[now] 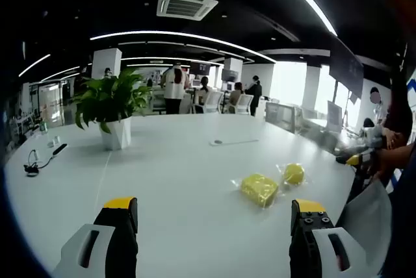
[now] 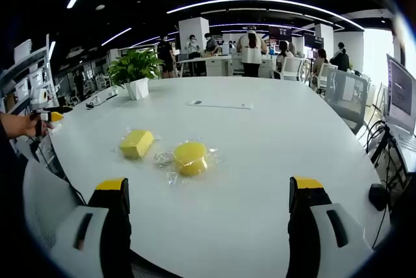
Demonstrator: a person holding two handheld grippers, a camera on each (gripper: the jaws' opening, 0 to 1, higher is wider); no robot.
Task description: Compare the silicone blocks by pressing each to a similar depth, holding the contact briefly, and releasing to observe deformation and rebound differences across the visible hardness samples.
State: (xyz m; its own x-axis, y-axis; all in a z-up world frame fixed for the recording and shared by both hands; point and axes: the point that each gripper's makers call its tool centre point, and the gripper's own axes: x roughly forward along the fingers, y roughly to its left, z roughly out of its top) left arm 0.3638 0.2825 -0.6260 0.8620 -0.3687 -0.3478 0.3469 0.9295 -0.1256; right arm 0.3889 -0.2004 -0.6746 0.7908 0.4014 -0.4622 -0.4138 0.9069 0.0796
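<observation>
Left gripper view first. Left tongs (image 1: 214, 216) spread wide at the bottom edge, yellow-tipped jaws well apart, nothing between them, hovering above the white tabletop (image 1: 169, 174). Square yellow block (image 1: 259, 189) lying flat ahead and toward the right jaw, in a crinkled clear wrapper; round yellow block (image 1: 294, 173) just beside the square block on its far right side, likewise wrapped. Potted plant (image 1: 112, 106) well beyond the square block, off to the far left. Flat white strip (image 1: 233, 141) farther back than the square block, near mid-tabletop.

Right gripper view next. Right tongs (image 2: 209, 203) also gaping, jaws far apart and empty, held over the near edge of the tabletop. Round yellow block (image 2: 190, 158) between the jaw lines, apart from both; square yellow block (image 2: 137, 143) just beside the round block, to its left. Potted plant (image 2: 134, 70) far behind the square block. Hand (image 2: 23, 124) at the left border, well apart from the square block.

Handling, as a judgement: soft, light, springy silicone, likely to skid on the smooth tabletop inside the slick film. Best pressed squarely on the middle of the top face, straight down with one jaw tip, not pinched at an edge, where tipping or sliding seems probable. Loose wrapper liable to crease and mask the dent. No pressing begun yet on either block.
</observation>
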